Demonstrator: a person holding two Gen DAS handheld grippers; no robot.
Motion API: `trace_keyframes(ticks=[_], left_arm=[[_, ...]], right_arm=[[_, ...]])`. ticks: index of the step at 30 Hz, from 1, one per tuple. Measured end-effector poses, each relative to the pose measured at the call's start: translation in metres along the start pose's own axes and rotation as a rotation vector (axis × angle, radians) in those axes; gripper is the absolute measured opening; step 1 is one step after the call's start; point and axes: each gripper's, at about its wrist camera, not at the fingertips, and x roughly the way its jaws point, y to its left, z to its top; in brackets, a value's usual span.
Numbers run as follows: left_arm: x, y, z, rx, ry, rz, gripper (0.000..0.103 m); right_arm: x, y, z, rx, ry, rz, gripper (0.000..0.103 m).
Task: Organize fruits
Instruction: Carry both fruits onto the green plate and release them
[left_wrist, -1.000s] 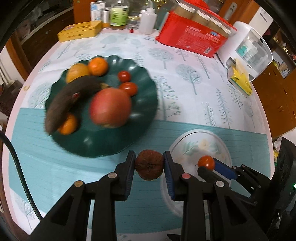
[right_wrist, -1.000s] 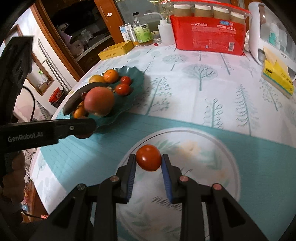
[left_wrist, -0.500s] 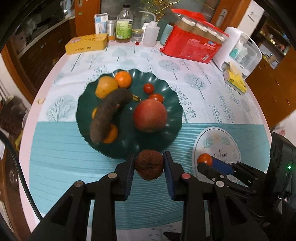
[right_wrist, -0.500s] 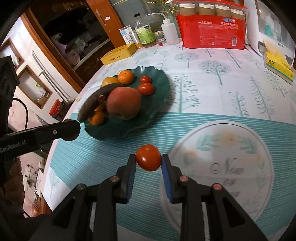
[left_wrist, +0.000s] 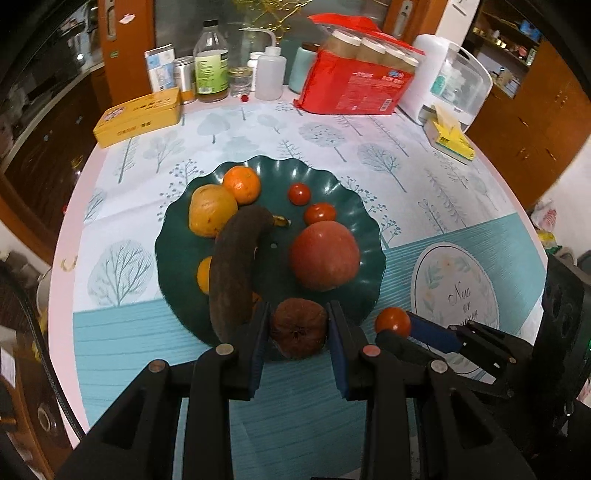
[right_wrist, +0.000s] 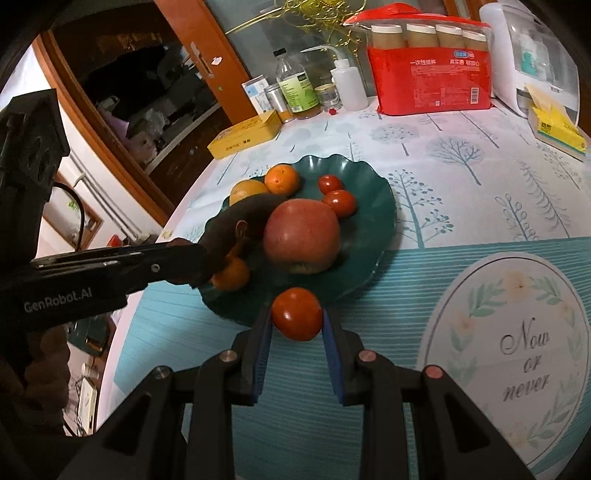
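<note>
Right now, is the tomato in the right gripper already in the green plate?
Not in yet. The tomato is clamped in the right gripper, held at the green plate's near rim.

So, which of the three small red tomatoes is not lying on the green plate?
The tomato clamped in the right gripper, at the green plate's near edge. The other two tomatoes lie behind the apple.

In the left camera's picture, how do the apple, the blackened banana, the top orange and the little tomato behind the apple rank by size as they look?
1. Blackened banana, longest by far.
2. Apple, bulkiest round fruit.
3. Orange.
4. Small tomato, clearly the smallest.
All four lie on the green plate at similar range, so nearness hardly skews this.
</note>
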Motion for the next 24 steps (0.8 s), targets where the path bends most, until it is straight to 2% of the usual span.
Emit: trace_keyframes(ticks=[5,13,14,17,19,21,24], left_arm=[[0.007,0.005,0.000,0.029,-0.028,-0.034,0.029],[0.024,0.017,0.003,-0.002,-0.032,-0.066,0.029],[0.025,0.018,0.003,-0.003,-0.032,-0.066,0.031],[0.024,0.018,0.002,0.001,-0.042,-0.074,0.044],[0.021,0.019,0.002,-0.007,-0.050,-0.077,0.049],[0.018,0.020,0.001,-0.023,-0.060,-0.068,0.056],[0.011,0.026,0.000,-0.069,-0.080,-0.049,0.066]], right_arm=[[0.010,0.006,0.002,0.026,-0.018,-0.015,0.028],[0.027,0.017,0.009,0.009,-0.024,-0.032,0.028],[0.029,0.018,0.010,0.007,-0.024,-0.034,0.028],[0.037,0.018,0.011,0.006,0.004,-0.042,0.032],[0.038,0.017,0.012,0.009,0.013,-0.040,0.042],[0.037,0.017,0.013,0.004,0.003,-0.042,0.048],[0.036,0.015,0.014,0.005,0.003,-0.046,0.051]])
